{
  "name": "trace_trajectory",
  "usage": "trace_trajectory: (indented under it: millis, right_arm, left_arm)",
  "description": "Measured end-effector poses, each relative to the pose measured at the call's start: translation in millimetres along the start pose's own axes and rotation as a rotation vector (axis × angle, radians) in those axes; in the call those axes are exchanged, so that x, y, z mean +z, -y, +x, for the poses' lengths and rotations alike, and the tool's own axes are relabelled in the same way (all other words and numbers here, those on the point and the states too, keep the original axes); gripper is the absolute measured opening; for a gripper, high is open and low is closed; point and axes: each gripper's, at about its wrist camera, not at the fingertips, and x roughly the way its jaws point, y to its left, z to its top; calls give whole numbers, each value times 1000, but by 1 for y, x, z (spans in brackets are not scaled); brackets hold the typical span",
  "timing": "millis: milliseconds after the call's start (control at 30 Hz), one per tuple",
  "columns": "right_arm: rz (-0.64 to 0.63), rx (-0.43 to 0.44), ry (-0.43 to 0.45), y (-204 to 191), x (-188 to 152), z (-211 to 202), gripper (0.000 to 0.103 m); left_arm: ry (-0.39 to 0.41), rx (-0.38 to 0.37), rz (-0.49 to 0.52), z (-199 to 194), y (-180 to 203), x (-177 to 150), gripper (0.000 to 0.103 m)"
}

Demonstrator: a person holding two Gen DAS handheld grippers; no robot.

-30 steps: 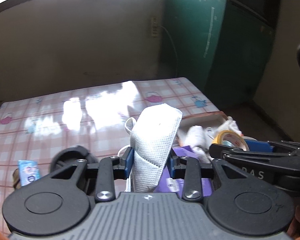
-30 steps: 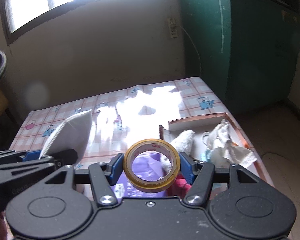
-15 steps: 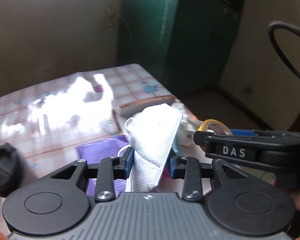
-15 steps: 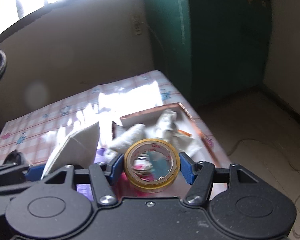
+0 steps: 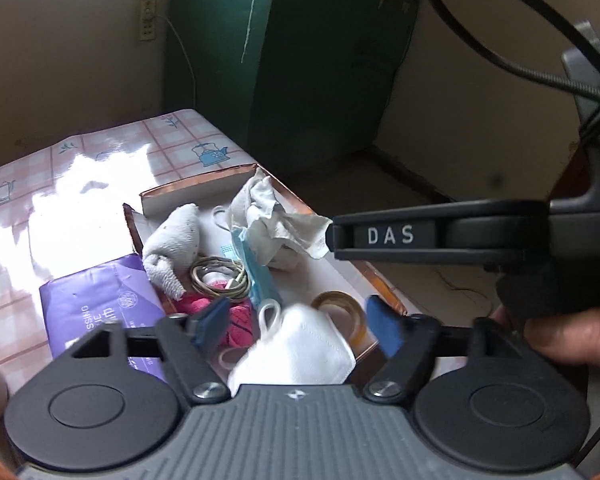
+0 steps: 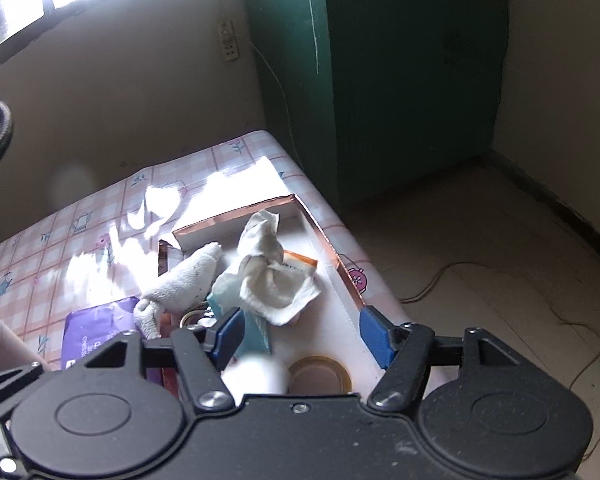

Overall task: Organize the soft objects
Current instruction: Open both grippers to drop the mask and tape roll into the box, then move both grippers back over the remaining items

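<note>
A shallow box [image 5: 188, 190] with a copper rim holds a white rolled sock [image 5: 176, 240], a crumpled cloth [image 5: 276, 220], a blue face mask [image 5: 256, 276] and a pink cloth [image 5: 236, 316]. My left gripper [image 5: 296, 324] hangs over its near end, jaws opening. The white cup mask [image 5: 296, 352] lies loose between and below them, touching neither pad. My right gripper [image 6: 300, 332] is beside it over the box [image 6: 236, 220], jaws opening too. The tape roll [image 6: 320, 372] lies free beneath it, next to the blurred mask [image 6: 260, 372].
A purple packet [image 5: 96, 304] lies on the pink checked tablecloth [image 5: 100, 172] left of the box. The box sits at the table's right edge, with floor [image 6: 480, 248] and a green cabinet [image 6: 380, 80] beyond. A hand [image 5: 572, 336] holds the right gripper.
Both grippers moved right and down over the box. The left one opened and let the mask go. The right one let the tape roll go. Both things now lie in the box.
</note>
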Motion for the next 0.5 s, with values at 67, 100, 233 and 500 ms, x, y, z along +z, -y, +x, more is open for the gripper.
trace_trajectory:
  millis: [67, 100, 233, 500]
  right_arm:
    - [1, 6, 6, -1, -1, -4, 77]
    - [1, 11, 9, -2, -1, -6, 77]
    - [-18, 18, 30, -13, -1, -17, 77]
    - [-71, 69, 47, -52, 1, -29, 78]
  left_arm:
    - [8, 32, 1, -5, -3, 1, 79]
    - [16, 50, -5, -8, -6, 2, 80]
    - [30, 165, -32, -24, -17, 9, 82]
    - [54, 349, -99, -56, -52, 8, 87]
